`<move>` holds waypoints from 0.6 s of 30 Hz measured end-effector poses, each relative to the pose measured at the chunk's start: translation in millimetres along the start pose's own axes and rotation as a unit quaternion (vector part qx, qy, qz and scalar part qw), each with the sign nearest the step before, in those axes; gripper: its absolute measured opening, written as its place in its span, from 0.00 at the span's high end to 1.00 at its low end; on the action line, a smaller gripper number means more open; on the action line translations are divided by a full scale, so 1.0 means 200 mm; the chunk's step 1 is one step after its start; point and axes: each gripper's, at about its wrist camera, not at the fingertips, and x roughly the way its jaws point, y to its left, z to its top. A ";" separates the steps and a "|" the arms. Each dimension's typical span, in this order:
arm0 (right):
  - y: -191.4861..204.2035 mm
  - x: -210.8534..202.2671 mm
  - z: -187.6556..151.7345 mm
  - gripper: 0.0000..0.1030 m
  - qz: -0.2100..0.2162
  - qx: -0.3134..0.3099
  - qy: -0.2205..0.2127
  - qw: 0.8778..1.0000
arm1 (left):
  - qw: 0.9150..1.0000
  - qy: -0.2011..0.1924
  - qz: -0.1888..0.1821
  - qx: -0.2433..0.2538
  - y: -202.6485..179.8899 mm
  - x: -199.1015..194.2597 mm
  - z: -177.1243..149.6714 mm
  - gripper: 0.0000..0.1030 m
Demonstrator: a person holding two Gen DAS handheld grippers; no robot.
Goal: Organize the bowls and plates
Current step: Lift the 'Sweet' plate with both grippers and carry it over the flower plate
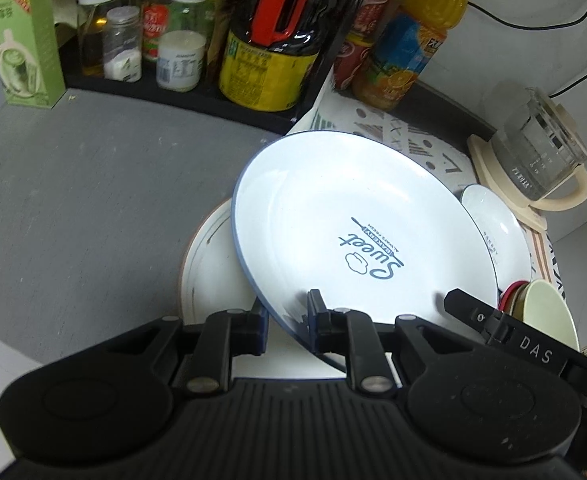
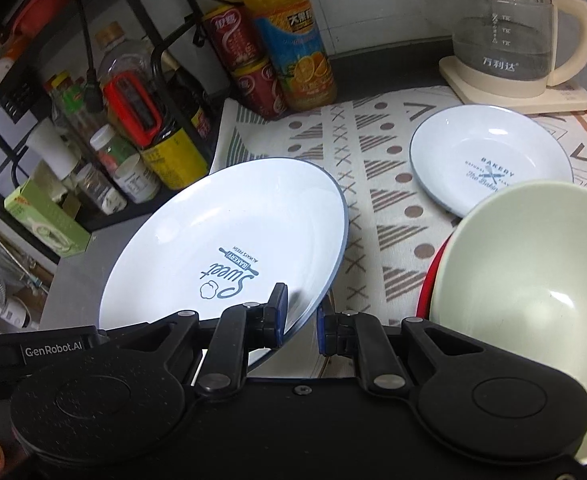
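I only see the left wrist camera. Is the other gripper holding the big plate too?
Observer: Yes. The right gripper has its fingers on either side of the rim of the big plate.
Operator: What's inside the green bowl?
Observer: Nothing. The green bowl is empty right to the bottom.
Operator: What does the little plate say?
Observer: The small plate says BAKERY above crossed utensils.

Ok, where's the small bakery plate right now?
The small bakery plate lies flat on the patterned mat, in front of the kettle, behind the green bowl.
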 end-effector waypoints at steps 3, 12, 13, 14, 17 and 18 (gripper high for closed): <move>0.00 0.00 -0.03 0.86 0.001 -0.003 0.005 1.000 | 1.000 0.005 0.003 -0.003 0.02 0.00 -0.03 0.83; -0.01 0.03 -0.08 0.86 -0.008 -0.006 0.021 1.000 | 1.000 0.028 0.004 -0.013 0.05 0.05 -0.10 0.82; 0.00 0.04 -0.09 0.86 -0.009 -0.011 0.021 1.000 | 0.999 0.031 0.004 -0.015 0.05 0.05 -0.10 0.82; 0.00 0.04 -0.09 0.86 -0.011 -0.013 0.021 1.000 | 0.999 0.033 0.003 -0.016 0.05 0.06 -0.10 0.81; 0.00 0.04 -0.10 0.86 -0.012 -0.017 0.024 1.000 | 0.999 0.039 0.001 -0.021 0.07 0.07 -0.11 0.80; 0.01 0.05 -0.10 0.86 -0.013 -0.019 0.025 0.999 | 0.999 0.043 0.000 -0.024 0.07 0.08 -0.11 0.80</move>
